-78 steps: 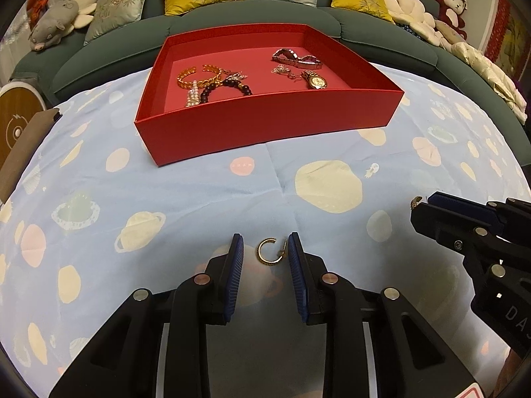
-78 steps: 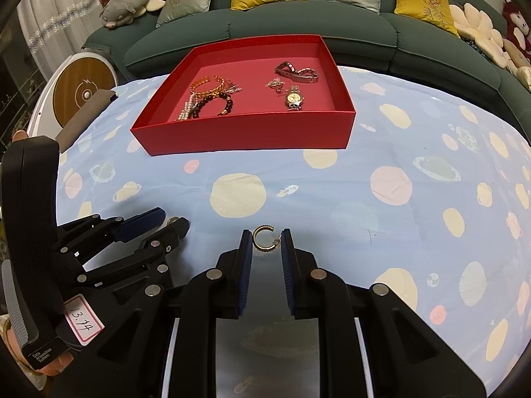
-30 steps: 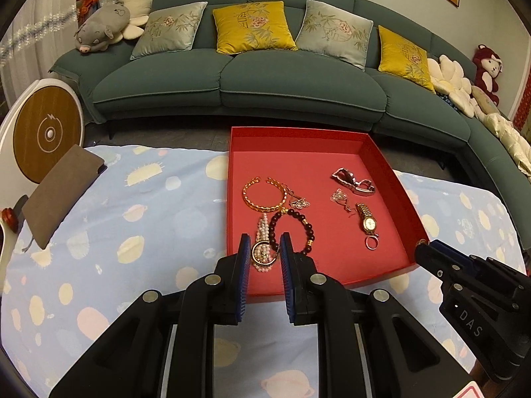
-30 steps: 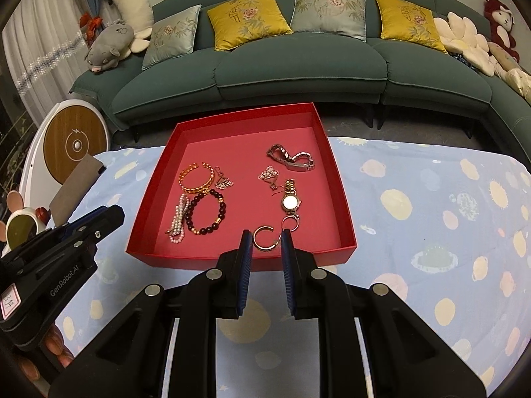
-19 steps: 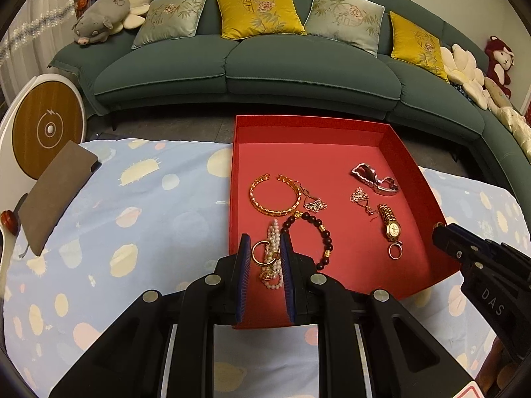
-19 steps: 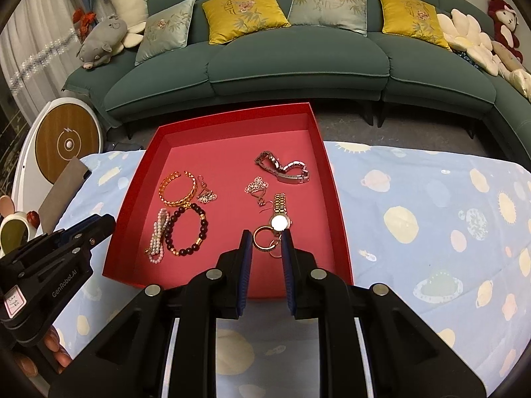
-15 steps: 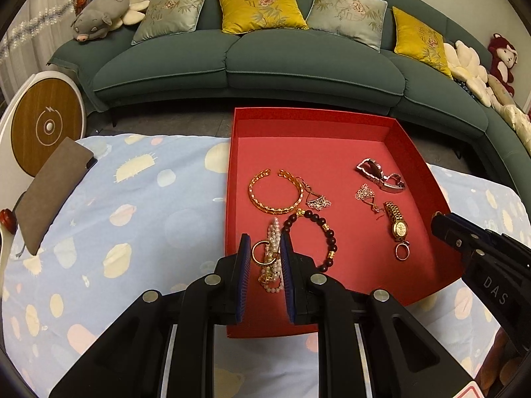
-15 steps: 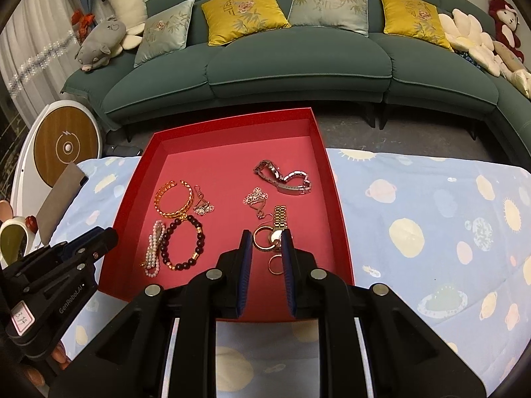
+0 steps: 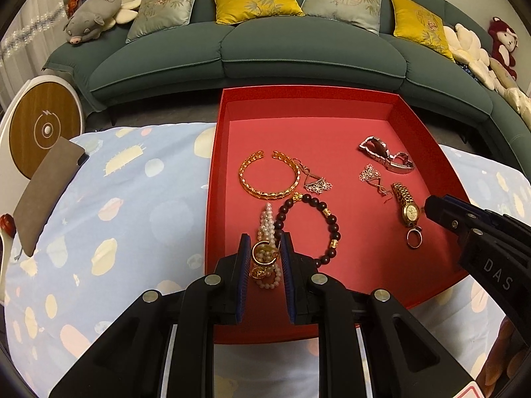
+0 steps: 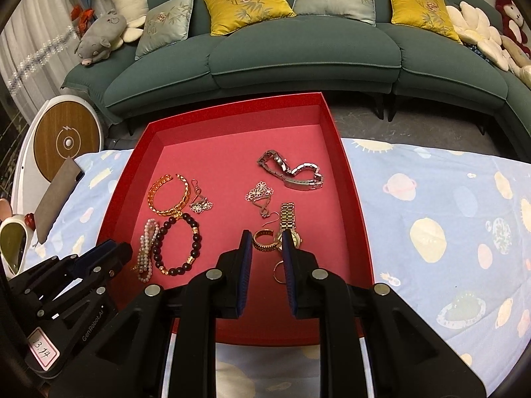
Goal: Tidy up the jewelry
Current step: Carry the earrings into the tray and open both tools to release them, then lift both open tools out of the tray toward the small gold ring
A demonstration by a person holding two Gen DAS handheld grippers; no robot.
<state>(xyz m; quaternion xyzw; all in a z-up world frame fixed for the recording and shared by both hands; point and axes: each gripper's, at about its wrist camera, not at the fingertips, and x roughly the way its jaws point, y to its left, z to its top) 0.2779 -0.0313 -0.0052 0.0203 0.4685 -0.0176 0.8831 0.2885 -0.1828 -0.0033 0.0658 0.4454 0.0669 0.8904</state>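
Both grippers are now over the red tray (image 9: 212, 199). A short while ago they were low over the blue cloth (image 9: 132, 205) on the counter, each with a gold earring lying between wide jaws, and the tray was far ahead.

The left gripper (image 9: 264, 253) has narrow jaws that pinch a gold hoop (image 9: 262, 252). Right under the jaws lies the pearl bracelet (image 9: 267, 229). Just past them to the right is the dark bead bracelet (image 9: 308, 229). Farther ahead is the gold bangle (image 9: 268, 177).

The right gripper (image 10: 267, 243) also has narrow jaws, and they pinch a second gold hoop (image 10: 264, 240). The gold watch (image 10: 288, 224) sits just beside the right jaw. A small ring (image 10: 278, 272) lies under that jaw. The silver watch (image 10: 292, 170) is well ahead.

Since a second ago both grippers have come lower and closer to the jewelry in the tray.
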